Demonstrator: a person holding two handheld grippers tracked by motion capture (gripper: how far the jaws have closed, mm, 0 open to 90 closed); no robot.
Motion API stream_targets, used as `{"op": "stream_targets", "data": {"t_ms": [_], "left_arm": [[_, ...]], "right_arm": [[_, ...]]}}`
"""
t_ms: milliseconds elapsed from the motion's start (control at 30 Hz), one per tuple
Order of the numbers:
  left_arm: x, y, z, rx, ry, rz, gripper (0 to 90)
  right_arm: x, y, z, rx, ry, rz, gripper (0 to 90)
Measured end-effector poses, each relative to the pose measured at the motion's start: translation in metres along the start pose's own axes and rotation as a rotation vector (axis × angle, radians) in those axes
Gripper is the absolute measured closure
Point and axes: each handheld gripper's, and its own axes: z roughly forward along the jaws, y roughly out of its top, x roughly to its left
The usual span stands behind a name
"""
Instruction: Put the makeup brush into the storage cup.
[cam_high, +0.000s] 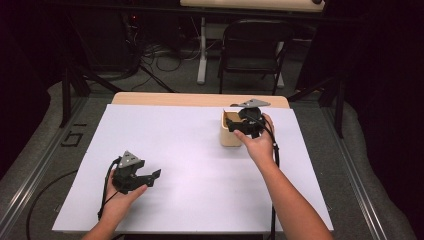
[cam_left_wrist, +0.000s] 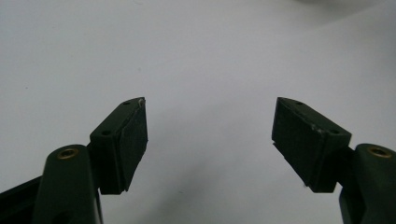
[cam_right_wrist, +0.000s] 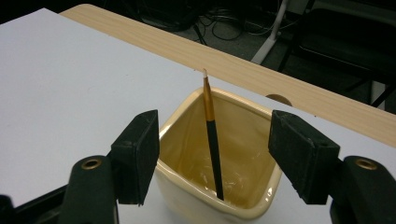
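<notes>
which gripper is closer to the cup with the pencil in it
Right. The right gripper is at the cup, open jaws either side of the pencil. The left gripper is far off, over bare table.

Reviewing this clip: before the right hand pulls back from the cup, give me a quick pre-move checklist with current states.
1. Right gripper released: ok, pads stand apart, neither touches the pencil.
2. Pencil inside the cream square cup: ok, it leans against the near wall.
3. Cup upright on the white sheet: ok.
4. Jaws clear of the cup rim: cannot tell, they straddle it closely.
5. Left gripper open with nothing between its pads: ok.
</notes>
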Motion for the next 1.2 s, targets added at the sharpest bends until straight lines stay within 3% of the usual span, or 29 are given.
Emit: {"op": "stream_targets", "data": {"t_ms": [400, 900, 1200], "left_arm": [[-0.001, 0.0, 0.001, -0.006, -0.006, 0.002, 24.2], [-0.003, 0.0, 0.001, -0.024, -0.035, 0.011, 21.5], [-0.004, 0.001, 0.003, -0.031, -0.038, -0.026, 15.7]], "right_arm": [[0.012, -0.004, -0.01, -0.002, 0.023, -0.028, 32.6], [0.022, -0.028, -0.028, -0.019, 0.06, -0.033, 35.9], [0.033, -0.046, -0.038, -0.027, 0.075, -0.02, 29.9]]}}
